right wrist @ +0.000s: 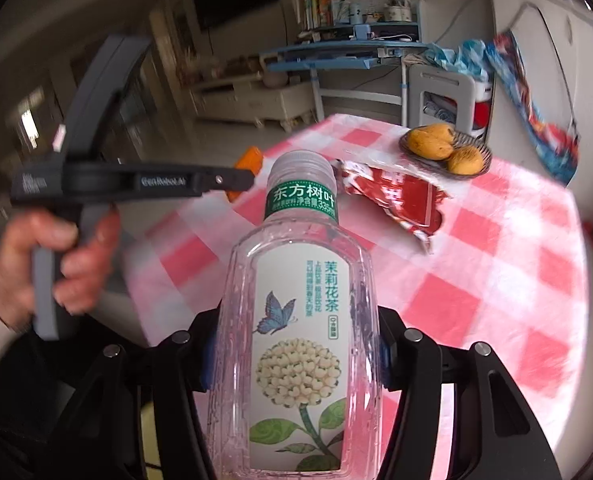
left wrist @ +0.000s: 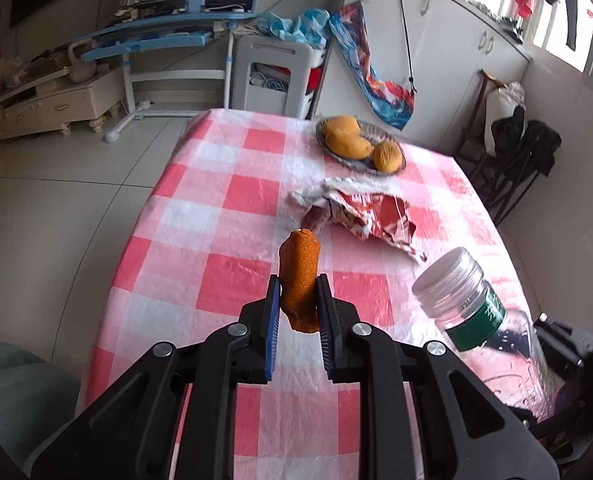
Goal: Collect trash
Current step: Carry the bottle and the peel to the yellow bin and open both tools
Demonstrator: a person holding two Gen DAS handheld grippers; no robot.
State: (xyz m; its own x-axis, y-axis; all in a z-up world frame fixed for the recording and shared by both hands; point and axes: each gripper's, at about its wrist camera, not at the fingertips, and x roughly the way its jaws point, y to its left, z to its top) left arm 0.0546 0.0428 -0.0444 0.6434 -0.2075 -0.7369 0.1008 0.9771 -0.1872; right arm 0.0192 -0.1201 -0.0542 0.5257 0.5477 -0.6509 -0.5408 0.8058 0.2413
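Observation:
My left gripper [left wrist: 298,300] is shut on an orange peel piece [left wrist: 299,276], held upright above the checked tablecloth [left wrist: 216,240]. In the right wrist view the same peel [right wrist: 248,160] shows at the tip of the left gripper [right wrist: 240,180], which a hand [right wrist: 68,264] holds. My right gripper [right wrist: 296,360] is shut on a clear empty tea bottle [right wrist: 300,320] with a flower label and a green neck band. That bottle [left wrist: 468,312] also shows at the right of the left wrist view. A crumpled red and white wrapper [left wrist: 360,212] lies on the table beyond the peel.
A glass dish [left wrist: 348,160] with orange fruits [left wrist: 346,138] stands at the far side of the table. Beyond the table stand a white stool [left wrist: 272,76], a blue desk [left wrist: 156,36] and white cupboards [left wrist: 456,48]. Tiled floor [left wrist: 76,184] lies left of the table.

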